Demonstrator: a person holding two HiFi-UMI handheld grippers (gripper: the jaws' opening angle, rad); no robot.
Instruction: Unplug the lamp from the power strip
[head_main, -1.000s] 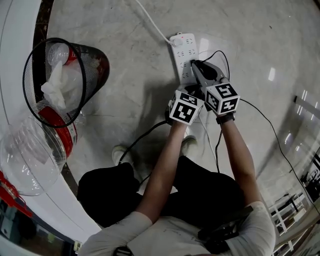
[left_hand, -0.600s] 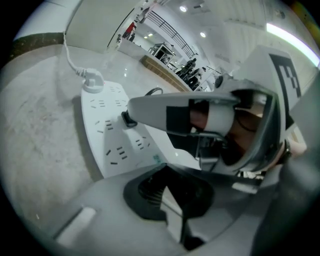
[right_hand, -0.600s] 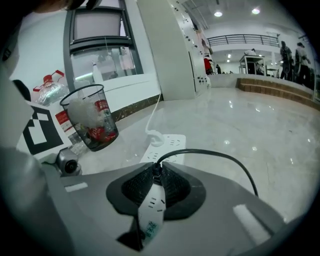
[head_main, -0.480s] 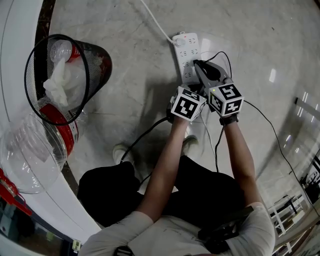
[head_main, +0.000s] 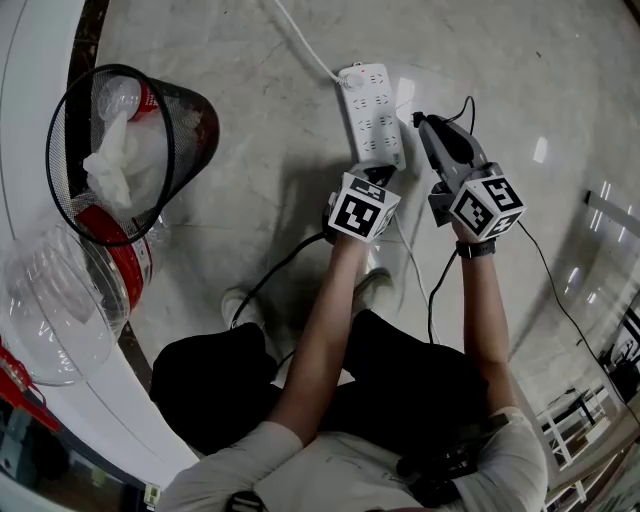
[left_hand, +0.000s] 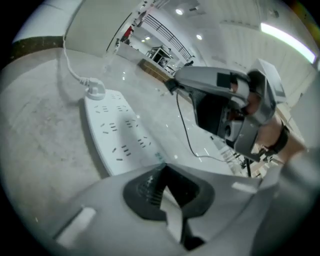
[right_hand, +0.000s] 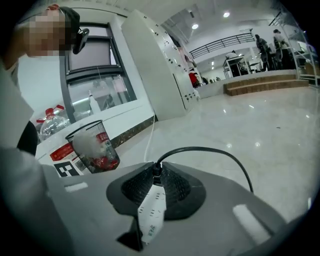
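The white power strip (head_main: 370, 110) lies flat on the marble floor, and none of its visible sockets holds a plug. My left gripper (head_main: 375, 172) is at the strip's near end, jaws closed, with a white corner of the strip (left_hand: 120, 135) between its pads. To the strip's right, my right gripper (head_main: 421, 122) hangs above the floor, shut on the lamp's plug (right_hand: 151, 212). The lamp's black cord (head_main: 468, 108) loops from the jaw tips and trails back past my right arm. In the left gripper view, the right gripper (left_hand: 172, 86) hovers clear of the strip.
A black mesh wastebasket (head_main: 120, 150) with tissue and red wrappers stands to the left by a white wall base. A clear plastic container (head_main: 55, 320) lies nearer. The strip's white lead (head_main: 300, 40) runs off at the top. My shoes (head_main: 375, 285) are below the grippers.
My right gripper has pulled the plug out of the strip and carried it up and to the right. The left gripper has stayed at the strip's near end.
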